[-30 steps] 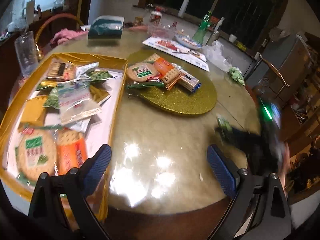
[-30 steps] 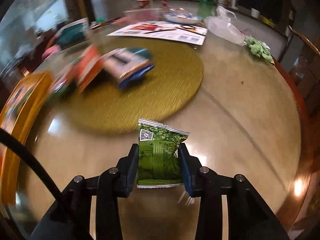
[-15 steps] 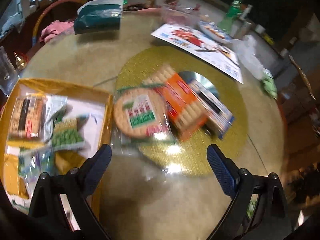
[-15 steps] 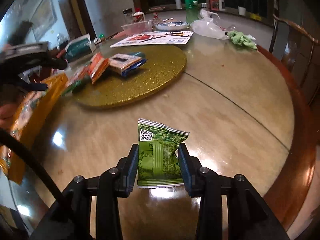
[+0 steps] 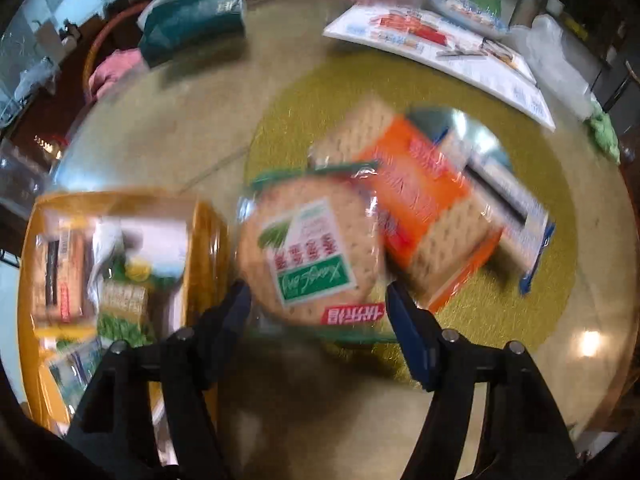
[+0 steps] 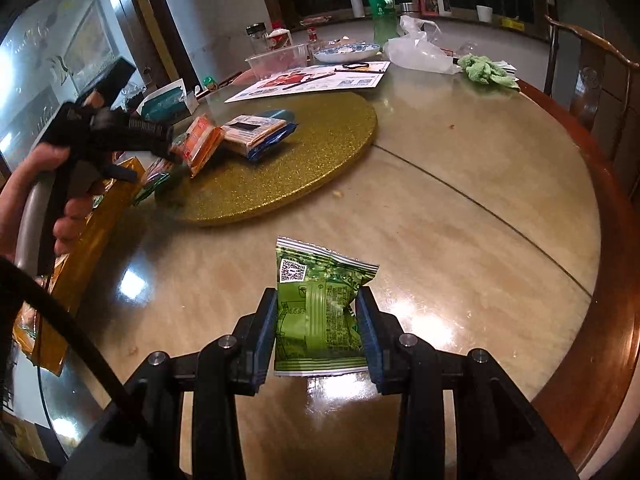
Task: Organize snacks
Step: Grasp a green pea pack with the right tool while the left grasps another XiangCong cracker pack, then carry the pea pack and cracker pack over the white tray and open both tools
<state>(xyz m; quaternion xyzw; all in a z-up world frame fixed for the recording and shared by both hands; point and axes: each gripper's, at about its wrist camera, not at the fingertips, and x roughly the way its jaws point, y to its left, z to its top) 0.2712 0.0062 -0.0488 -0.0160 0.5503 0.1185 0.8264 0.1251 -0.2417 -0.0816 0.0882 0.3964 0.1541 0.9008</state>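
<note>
Squeeze should be kept gentle as the half-closed, still-narrowing left claw (image 5: 318,304) is brought around the round cracker pack (image 5: 308,256) on the gold mat (image 5: 520,304), green packet (image 6: 322,312) staying pinched in the right claw (image 6: 316,332).

The round cracker packet (image 5: 308,256) carries a green label with slanted Latin script, roughly "Xiang", too blurred to read in full, plus red Chinese characters I cannot make out. The green snack packet (image 6: 320,312) shows a QR code; its fine print is illegible.
</note>
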